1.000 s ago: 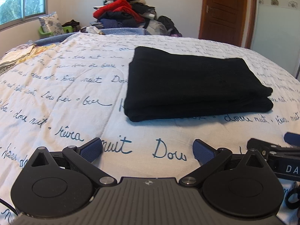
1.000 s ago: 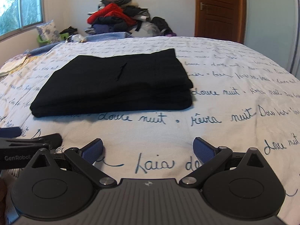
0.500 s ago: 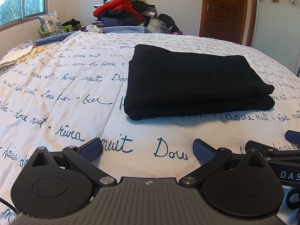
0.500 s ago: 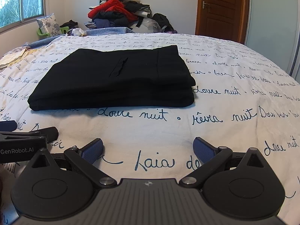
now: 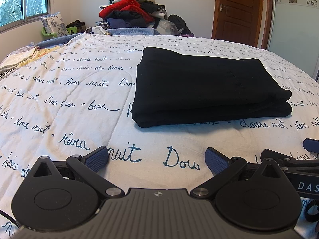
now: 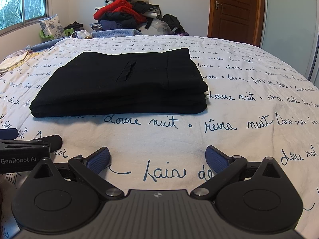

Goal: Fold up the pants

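The left gripper (image 5: 156, 159) and the right gripper (image 6: 157, 158) each hover low over the bedspread (image 5: 65, 103), fingers spread wide, grasping nothing. Ahead of both, apart from them, the black pants (image 5: 203, 87) lie folded in a flat stack, long axis running left to right. Only the right wrist view shows a pocket slit (image 6: 127, 70) on top. Each gripper's neighbour is cut off at the frame edge. A clothes pile (image 6: 129, 14) stands beyond the bed.
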Demonstrator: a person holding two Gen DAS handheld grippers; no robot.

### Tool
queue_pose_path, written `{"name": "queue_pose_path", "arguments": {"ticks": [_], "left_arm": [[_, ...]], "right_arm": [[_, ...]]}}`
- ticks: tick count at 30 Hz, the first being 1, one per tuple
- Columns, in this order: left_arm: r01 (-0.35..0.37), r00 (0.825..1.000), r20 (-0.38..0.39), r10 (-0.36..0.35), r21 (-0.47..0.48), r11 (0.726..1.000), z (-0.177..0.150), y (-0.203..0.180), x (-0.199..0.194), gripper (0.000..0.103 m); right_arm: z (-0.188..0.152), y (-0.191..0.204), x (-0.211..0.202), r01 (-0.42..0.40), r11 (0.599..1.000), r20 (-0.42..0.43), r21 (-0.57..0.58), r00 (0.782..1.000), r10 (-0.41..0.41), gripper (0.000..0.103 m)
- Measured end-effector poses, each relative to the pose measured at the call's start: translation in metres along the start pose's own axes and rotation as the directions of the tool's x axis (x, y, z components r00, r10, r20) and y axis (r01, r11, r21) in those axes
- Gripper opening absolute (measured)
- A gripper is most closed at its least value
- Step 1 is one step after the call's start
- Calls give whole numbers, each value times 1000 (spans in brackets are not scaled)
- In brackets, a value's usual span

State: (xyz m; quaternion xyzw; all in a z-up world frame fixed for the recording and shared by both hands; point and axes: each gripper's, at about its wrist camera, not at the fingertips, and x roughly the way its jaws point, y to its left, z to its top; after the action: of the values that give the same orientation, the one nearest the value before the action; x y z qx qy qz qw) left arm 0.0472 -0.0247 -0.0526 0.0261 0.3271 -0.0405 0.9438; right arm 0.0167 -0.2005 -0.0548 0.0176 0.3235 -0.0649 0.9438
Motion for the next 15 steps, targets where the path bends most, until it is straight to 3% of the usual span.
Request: {"name": "queue_pose_path", "arguments": {"ticks": [15], "left_arm": [[27,1000,6,-27,-22,999,2,5,-2,103]], "right_arm": [[0,1,0,3,1000,-2,-4,1000,-3,103]]}}
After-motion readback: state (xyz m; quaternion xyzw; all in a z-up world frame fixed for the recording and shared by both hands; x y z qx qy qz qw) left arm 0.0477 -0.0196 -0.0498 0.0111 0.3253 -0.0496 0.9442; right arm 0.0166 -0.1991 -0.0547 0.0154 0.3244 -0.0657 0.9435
